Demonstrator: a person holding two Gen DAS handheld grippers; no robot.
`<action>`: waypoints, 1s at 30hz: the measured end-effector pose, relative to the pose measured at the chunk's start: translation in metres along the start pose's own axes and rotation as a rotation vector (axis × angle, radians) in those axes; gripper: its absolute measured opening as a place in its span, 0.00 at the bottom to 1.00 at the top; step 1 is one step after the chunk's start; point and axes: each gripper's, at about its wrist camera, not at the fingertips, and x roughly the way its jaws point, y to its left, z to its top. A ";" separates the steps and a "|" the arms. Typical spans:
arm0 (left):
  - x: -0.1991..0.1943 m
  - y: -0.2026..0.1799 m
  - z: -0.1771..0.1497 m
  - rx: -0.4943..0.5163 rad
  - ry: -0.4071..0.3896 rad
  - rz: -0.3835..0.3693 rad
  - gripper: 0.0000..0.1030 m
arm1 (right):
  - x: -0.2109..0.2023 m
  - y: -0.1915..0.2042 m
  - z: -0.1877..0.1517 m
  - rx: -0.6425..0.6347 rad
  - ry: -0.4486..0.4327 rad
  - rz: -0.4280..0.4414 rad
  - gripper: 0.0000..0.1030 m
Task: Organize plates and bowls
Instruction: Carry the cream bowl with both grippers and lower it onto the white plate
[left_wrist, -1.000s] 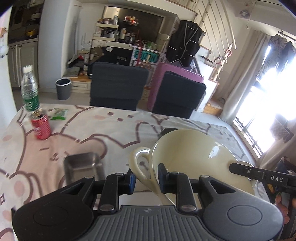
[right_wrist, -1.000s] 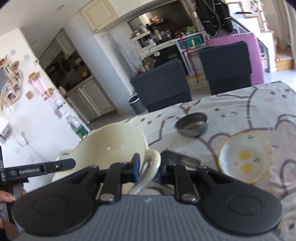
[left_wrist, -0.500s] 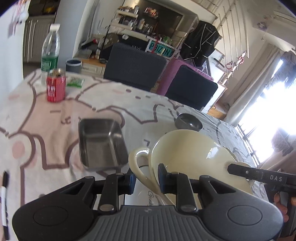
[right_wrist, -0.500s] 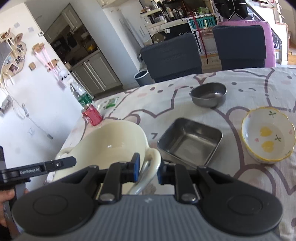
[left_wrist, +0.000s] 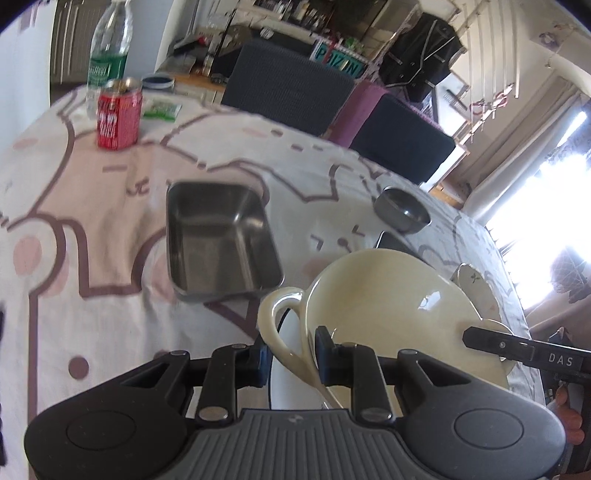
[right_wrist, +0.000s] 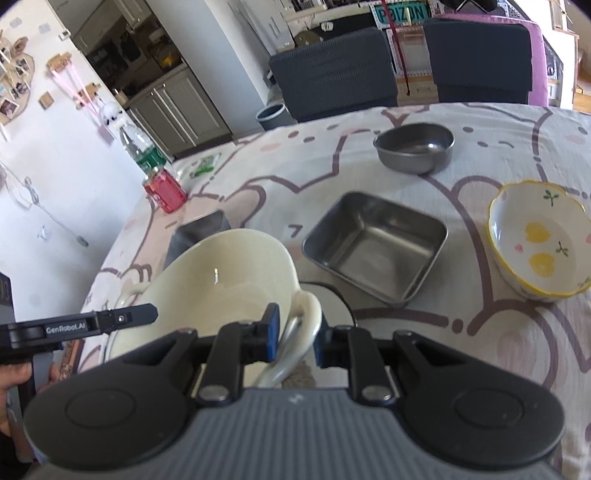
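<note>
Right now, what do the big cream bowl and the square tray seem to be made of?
Cream bowl: probably glazed ceramic; glossy, with a sharp window highlight inside and thick loop handles. Square tray: looks like stainless steel; grey, brushed, with soft dull reflections.

table (right_wrist: 480, 325): patterned cloth | steel tray (right_wrist: 375, 245) | steel bowl (right_wrist: 413, 147) | floral bowl (right_wrist: 539, 240) | can (right_wrist: 164, 188)

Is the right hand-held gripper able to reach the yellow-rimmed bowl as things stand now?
Probably not yet: the right hand-held gripper is shut on a handle of the cream bowl. The path to the yellow-rimmed bowl looks free otherwise.
</note>
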 end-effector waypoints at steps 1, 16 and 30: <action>0.004 0.003 -0.001 -0.011 0.016 -0.002 0.25 | 0.005 0.001 0.001 -0.001 0.010 -0.004 0.21; 0.040 0.017 -0.005 -0.064 0.146 0.022 0.26 | 0.031 0.007 0.001 -0.013 0.097 -0.070 0.21; 0.046 0.014 -0.004 -0.052 0.169 0.020 0.26 | 0.042 0.006 0.003 0.003 0.127 -0.106 0.22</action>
